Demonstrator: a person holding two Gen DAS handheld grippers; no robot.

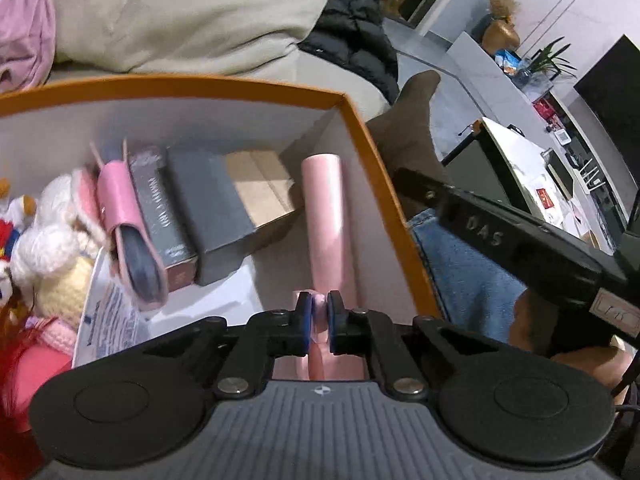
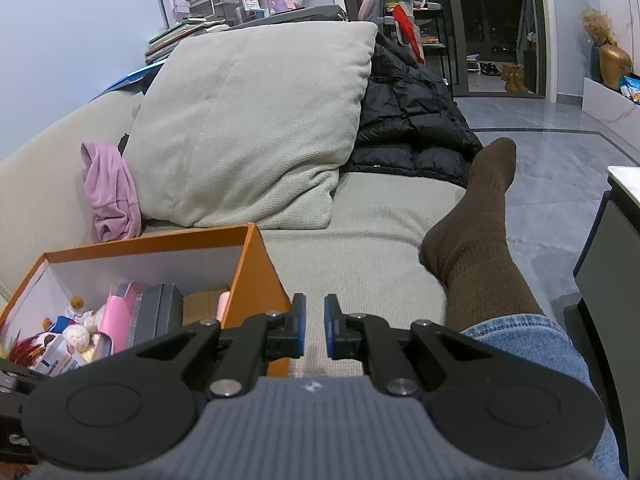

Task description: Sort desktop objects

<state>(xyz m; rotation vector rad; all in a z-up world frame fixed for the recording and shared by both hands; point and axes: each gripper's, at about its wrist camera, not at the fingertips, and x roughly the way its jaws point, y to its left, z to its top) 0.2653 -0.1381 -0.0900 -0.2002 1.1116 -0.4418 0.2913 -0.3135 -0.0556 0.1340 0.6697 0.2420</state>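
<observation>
A: Left gripper (image 1: 319, 312) fingers pinch the pink tube (image 1: 326, 216) w/ its far end inside the orange box (image 1: 384, 168), by the right wall.

B: Let's lower flat beside the cardboard box (image 1: 260, 186), then release. Right gripper (image 2: 315, 326) fingers narrow, holding nothing.

Your right gripper (image 2: 315, 326): jaws narrowly apart, nothing between, over sofa seat (image 2: 360, 248). Orange box (image 2: 256, 264) at seat's left edge, holding pink case (image 2: 118, 316), dark boxes (image 2: 154, 316). Your socked foot (image 2: 476, 232) near seat's right edge.
</observation>
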